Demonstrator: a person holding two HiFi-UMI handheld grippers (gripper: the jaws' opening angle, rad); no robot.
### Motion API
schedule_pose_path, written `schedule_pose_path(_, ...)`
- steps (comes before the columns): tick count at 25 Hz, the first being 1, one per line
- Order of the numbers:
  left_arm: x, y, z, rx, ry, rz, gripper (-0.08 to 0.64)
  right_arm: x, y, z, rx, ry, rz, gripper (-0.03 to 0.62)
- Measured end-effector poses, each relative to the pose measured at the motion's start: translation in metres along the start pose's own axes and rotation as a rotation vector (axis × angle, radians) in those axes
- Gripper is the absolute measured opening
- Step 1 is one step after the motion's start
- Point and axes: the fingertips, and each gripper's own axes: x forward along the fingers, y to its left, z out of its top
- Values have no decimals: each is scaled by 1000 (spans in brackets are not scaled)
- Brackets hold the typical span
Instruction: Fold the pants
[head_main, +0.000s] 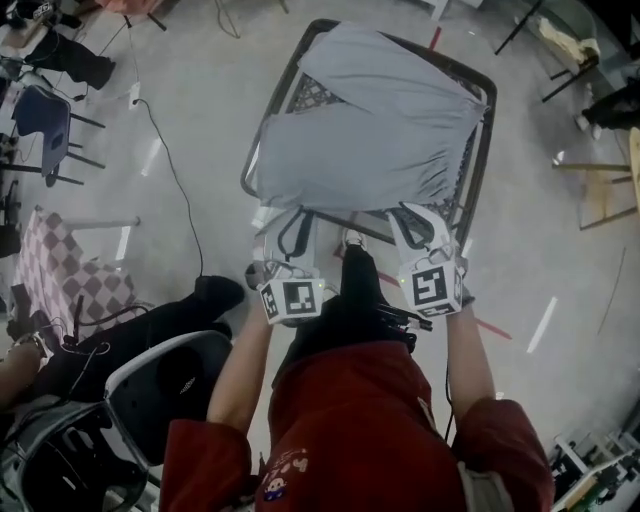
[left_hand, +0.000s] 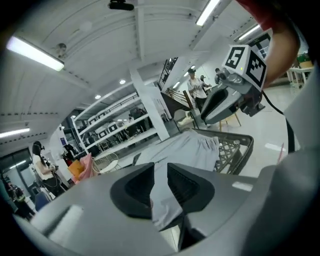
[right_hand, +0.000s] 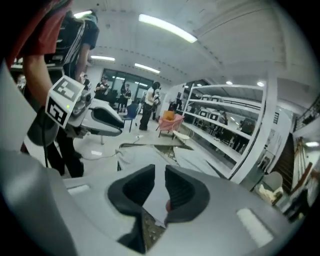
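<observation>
The grey pants (head_main: 370, 130) lie partly folded across the dark mesh surface (head_main: 312, 95), with their near hem at the edge closest to us. Both the left tool (left_hand: 160, 171) and the right tool (right_hand: 160, 172) sit there released, their jaws just parted, and grey cloth shows in each narrow gap with neither pair pinching it. We judge the risk lies in drawing back: with so little gap the fabric could catch on a jaw and drag, opening the fold or pulling the hem off the surface.
</observation>
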Motion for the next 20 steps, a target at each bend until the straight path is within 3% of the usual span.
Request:
schedule_pose_path(3, 20, -12, -32, 45, 85, -73, 131, 16, 0, -40, -95, 130, 47, 106)
schedule_pose_path(6, 35, -23, -61, 100, 147, -130, 168, 21, -9, -79, -114, 228, 78, 139)
schedule_pose_path(14, 64, -44, -123, 233, 311, -268, 196, 42, -37, -172, -318, 491, 155, 166)
schedule_pose_path(20, 71, -44, -156, 341, 411, -326, 207, 47, -68, -214, -417, 616, 163, 176)
